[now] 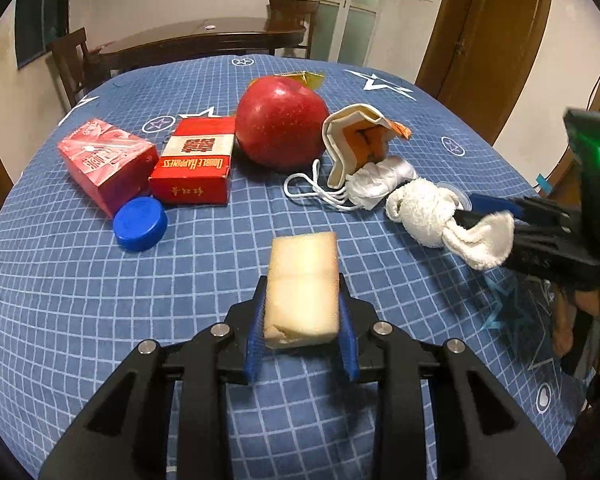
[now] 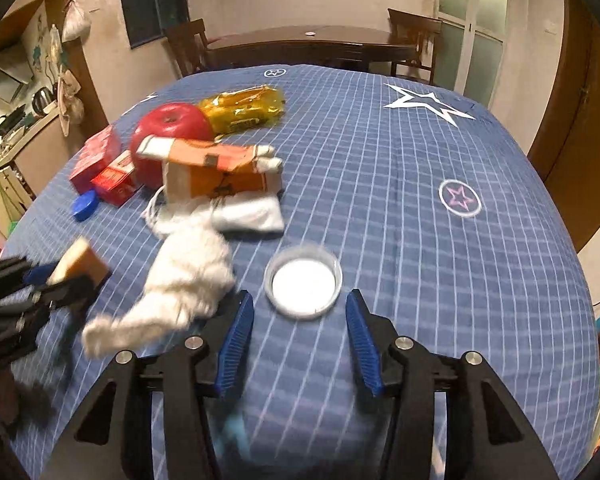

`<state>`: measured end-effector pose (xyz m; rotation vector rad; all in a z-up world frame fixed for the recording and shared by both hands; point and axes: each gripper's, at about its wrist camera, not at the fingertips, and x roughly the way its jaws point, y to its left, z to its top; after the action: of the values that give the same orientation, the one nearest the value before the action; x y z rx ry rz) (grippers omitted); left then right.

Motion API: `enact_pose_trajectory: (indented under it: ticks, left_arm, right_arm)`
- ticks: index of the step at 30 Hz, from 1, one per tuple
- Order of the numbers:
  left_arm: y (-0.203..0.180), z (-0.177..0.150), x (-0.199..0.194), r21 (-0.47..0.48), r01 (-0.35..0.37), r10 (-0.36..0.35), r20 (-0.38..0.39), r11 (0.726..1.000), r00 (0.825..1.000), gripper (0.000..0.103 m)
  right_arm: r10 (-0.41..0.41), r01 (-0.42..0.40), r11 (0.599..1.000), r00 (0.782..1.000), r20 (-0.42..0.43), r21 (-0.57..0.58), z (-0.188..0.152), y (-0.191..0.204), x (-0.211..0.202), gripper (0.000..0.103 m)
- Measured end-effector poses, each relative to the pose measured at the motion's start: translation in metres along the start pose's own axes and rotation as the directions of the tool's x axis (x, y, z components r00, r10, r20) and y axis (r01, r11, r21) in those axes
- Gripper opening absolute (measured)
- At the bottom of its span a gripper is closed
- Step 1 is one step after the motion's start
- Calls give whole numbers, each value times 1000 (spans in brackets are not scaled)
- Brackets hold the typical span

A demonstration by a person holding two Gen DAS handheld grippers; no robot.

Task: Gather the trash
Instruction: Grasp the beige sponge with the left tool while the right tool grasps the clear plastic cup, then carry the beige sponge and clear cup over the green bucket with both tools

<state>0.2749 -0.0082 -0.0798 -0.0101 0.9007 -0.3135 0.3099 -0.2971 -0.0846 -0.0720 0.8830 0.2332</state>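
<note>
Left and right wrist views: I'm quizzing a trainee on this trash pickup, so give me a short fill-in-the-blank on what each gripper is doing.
1. The left gripper is shut on a pale beige rectangular ____.
2. The right gripper has its blue fingers ____, holding nothing.
3. Just ahead of the right gripper lies a round clear plastic ____ on the blue checked tablecloth.
4. The white knotted towel lies on the right gripper's ____ side.

Missing words: block; open; lid; left
</note>
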Motion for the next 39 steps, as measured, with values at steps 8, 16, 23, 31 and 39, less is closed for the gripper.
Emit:
enact_pose_trajectory:
  ticks: [8,16,23,31,39]
  left_arm:
    - [-7,8,8,1,-5,5,-6,1000,1000,29]
    - [-18,-1,-16,28,-32,30,77,999,997,29]
    - [-37,-21,-70,29,-82,73,236,996,969,29]
    - [-63,-36,-117,33,-85,66,381,996,922,30]
    - [-89,-33,-128,65,-63,30,416,996,909,30]
  right_arm:
    - [-31,31,999,999,11,-14,4,5,5,41]
    - [-38,38,999,987,158,-1,-18,13,-49,41]
    - [-22,27,1000,944,329,-12,-64,50,-125,41]
    - [-31,37,999,886,462,-3,-98,71,-195,41]
    - [-80,75,997,872,482,30,-114,53,-226,41]
